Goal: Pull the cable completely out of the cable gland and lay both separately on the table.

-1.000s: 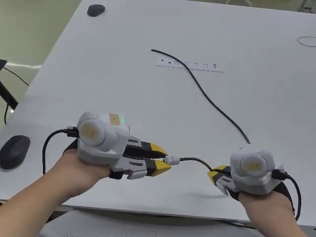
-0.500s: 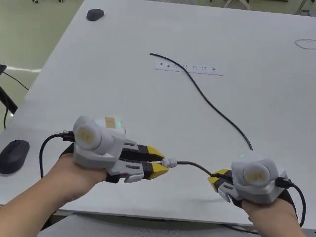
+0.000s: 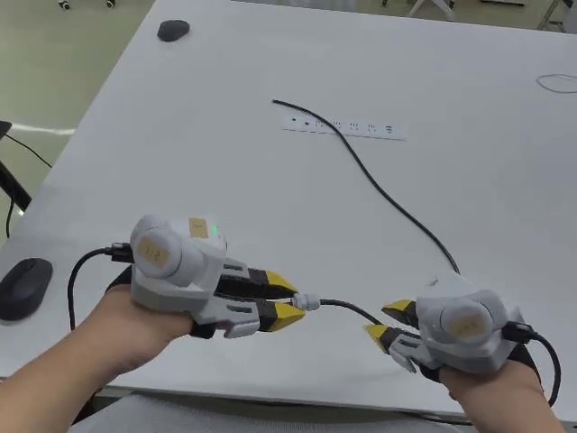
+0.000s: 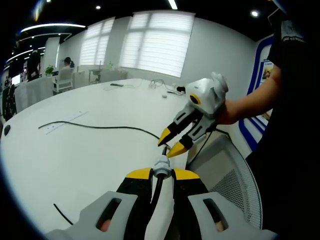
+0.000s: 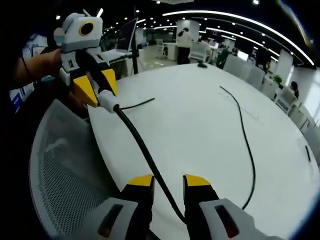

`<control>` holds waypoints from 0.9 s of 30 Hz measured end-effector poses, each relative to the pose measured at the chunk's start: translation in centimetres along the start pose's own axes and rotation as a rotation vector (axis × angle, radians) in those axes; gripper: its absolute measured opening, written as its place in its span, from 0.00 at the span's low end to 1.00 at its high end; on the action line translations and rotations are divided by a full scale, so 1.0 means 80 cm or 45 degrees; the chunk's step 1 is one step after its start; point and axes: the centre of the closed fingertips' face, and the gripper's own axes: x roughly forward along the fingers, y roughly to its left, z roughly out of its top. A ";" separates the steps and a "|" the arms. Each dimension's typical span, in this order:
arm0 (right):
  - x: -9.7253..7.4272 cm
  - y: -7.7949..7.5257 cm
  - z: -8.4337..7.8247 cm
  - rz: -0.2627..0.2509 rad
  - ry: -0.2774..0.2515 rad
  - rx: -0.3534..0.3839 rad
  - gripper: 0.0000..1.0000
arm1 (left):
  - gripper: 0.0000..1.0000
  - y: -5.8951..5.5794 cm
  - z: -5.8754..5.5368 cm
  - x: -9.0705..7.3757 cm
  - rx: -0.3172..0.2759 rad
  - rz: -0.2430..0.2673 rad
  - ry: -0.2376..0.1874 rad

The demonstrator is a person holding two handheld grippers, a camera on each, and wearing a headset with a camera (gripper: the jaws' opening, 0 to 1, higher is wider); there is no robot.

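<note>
A white cable gland (image 3: 305, 300) sits between the yellow jaws of my left gripper (image 3: 292, 300), which is shut on it just above the table's near edge. The black cable (image 3: 388, 194) leaves the gland, dips between the jaws of my right gripper (image 3: 388, 320), then runs far across the table. The right gripper's jaws stand apart, open, with the cable loose in the gap. In the left gripper view the gland (image 4: 161, 166) pokes out of my left gripper (image 4: 161, 175), and the right gripper (image 4: 170, 145) faces it. In the right gripper view the cable (image 5: 135, 135) passes between my right gripper (image 5: 168, 181) jaws toward the gland (image 5: 106, 100).
A white power strip (image 3: 343, 126) lies mid-table under the cable's far end. One dark mouse (image 3: 173, 30) sits at the far left corner, another (image 3: 22, 287) at the near left. A thin wire loop (image 3: 559, 83) lies far right. A mesh chair (image 5: 60, 165) stands below the table edge.
My right gripper has opened and let go of the cable, which now lies loose between its jaws. The left gripper keeps its hold on the gland, shifted slightly toward me.
</note>
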 end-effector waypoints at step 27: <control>-0.002 0.061 0.086 0.088 -0.081 -0.515 0.06 | 0.15 0.000 -0.001 0.002 0.014 0.003 0.002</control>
